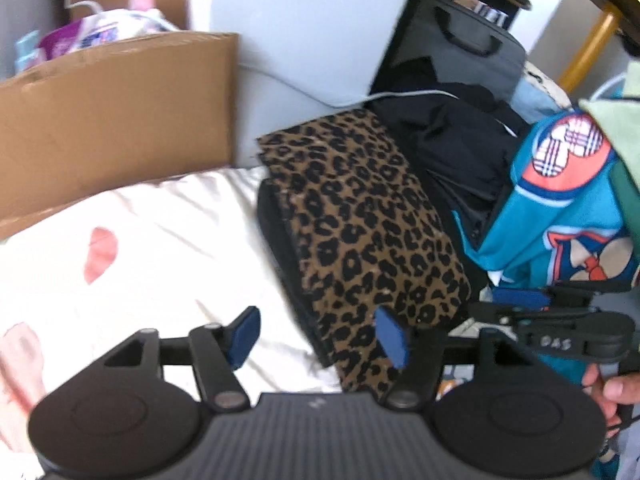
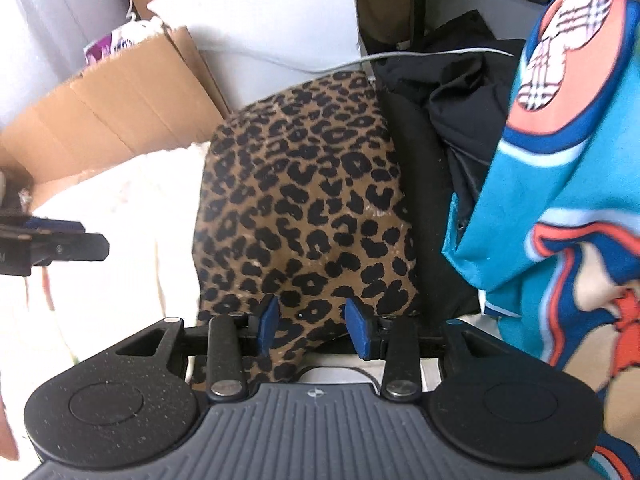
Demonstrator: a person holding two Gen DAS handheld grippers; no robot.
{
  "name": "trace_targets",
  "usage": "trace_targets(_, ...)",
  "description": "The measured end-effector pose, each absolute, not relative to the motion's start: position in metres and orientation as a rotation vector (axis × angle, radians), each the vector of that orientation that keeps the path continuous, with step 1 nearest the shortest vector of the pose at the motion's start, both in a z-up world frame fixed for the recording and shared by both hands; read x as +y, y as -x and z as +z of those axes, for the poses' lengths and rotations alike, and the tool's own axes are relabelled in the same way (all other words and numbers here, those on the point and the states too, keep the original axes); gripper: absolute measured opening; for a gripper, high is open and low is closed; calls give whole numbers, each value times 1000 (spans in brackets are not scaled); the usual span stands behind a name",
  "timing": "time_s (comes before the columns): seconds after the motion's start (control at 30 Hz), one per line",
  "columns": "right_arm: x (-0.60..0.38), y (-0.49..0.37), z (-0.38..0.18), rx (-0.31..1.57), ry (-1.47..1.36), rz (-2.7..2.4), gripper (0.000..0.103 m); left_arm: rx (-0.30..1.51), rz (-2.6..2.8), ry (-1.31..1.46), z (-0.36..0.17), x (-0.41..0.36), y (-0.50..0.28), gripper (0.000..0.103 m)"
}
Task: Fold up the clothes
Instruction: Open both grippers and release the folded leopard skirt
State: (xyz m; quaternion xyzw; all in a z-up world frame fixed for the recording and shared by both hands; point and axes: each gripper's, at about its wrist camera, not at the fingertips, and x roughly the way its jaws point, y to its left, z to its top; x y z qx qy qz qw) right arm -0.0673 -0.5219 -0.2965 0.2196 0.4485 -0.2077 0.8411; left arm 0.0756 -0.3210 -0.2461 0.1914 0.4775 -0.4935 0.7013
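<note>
the left gripper (image 1: pixel 319 338) has its jaws spread wide with nothing between them, one blue pad over the white bedsheet (image 1: pixel 152 240) and the other over the near edge of the folded leopard-print garment (image 1: pixel 368 220). the right gripper (image 2: pixel 312 326) has its jaws parted too, hovering over the near end of the same leopard-print garment without pinching it; in the left wrist view it shows at the right edge, with a hand (image 1: pixel 610 392) behind it. the leopard-print garment lies folded into a long rectangle on the bed, resting on top of a dark folded piece whose edge shows along its side. just to its right hangs a turquoise cartoon-print garment (image 2: pixel 560 168), and between and behind them is a heap of black clothing (image 1: pixel 460 140). farther back, to the left, an open cardboard box (image 1: pixel 112 112) sits at the edge of the bed with packets inside, and a thin grey cable (image 2: pixel 360 62) runs along the pale wall.
</note>
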Motion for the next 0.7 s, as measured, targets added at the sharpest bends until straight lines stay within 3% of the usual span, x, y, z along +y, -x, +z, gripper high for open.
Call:
trace_targets(0.03,-522,69,-289,948,-472,-439,48,1066,-1079,-435,-240,-317,-77,71)
trace_targets(0.17,-520,75,-260,950,-497,-427,70,1067,-1018,-469,-212,-298,-78,74)
trace_targets(0.3,-516,79,-231,950,-513,-403,84,1057,-969,-483,-180,-281,-78,86)
trace_targets(0.7,-497,94,-155,962,-520,-366,102,1057,-882,-445,-96,-253,-70,100)
